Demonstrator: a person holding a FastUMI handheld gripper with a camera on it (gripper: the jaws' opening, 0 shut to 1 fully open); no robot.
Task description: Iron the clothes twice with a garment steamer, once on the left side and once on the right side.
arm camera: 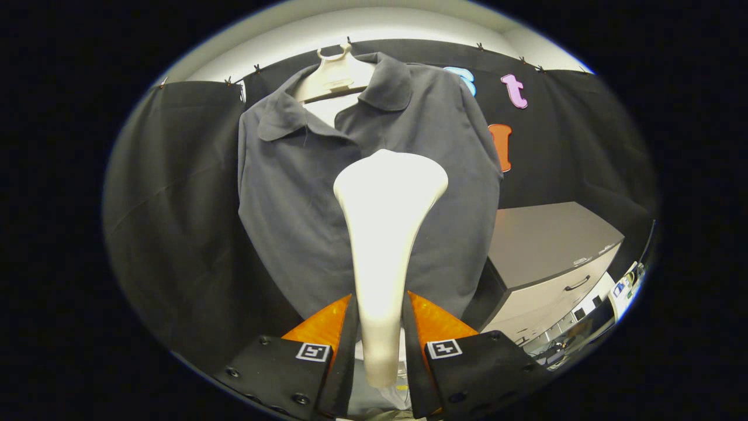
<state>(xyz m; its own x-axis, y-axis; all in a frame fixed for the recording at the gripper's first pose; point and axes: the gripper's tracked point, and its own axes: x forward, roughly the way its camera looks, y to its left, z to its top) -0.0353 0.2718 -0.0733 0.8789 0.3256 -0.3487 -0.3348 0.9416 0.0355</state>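
Right now the claw [380, 316] is clamped on the garment steamer [385, 234], both fingers pressing its narrow handle from either side at the bottom centre of the frame. The steamer's broad head rises ahead of the fingers and sits in front of the middle of the grey shirt [327, 193], which hangs on a pale hanger [336, 76] at the upper centre of the frame, against the black booth wall [169, 199]. Whether the head touches the cloth or hovers just off it cannot be told from this angle.

The main risk, as I judge it, is the grip: the handle is smooth and tapered, and the fingers hold it low down, so a sideways sweep could let the steamer twist or slide in the claw. A second risk is the shirt itself. It hangs loose from a single hook, so a firm push could swing it away or turn it on the hanger, leaving one side poorly covered. The head is near the placket, so each pass calls for a clear shift toward one side of the shirt.

At the lower right of the frame a grey cabinet [555, 251] with a drawer handle stands near the shirt's hem; it could crowd a pass on that side. Beyond it lies small clutter, too blurred to name.
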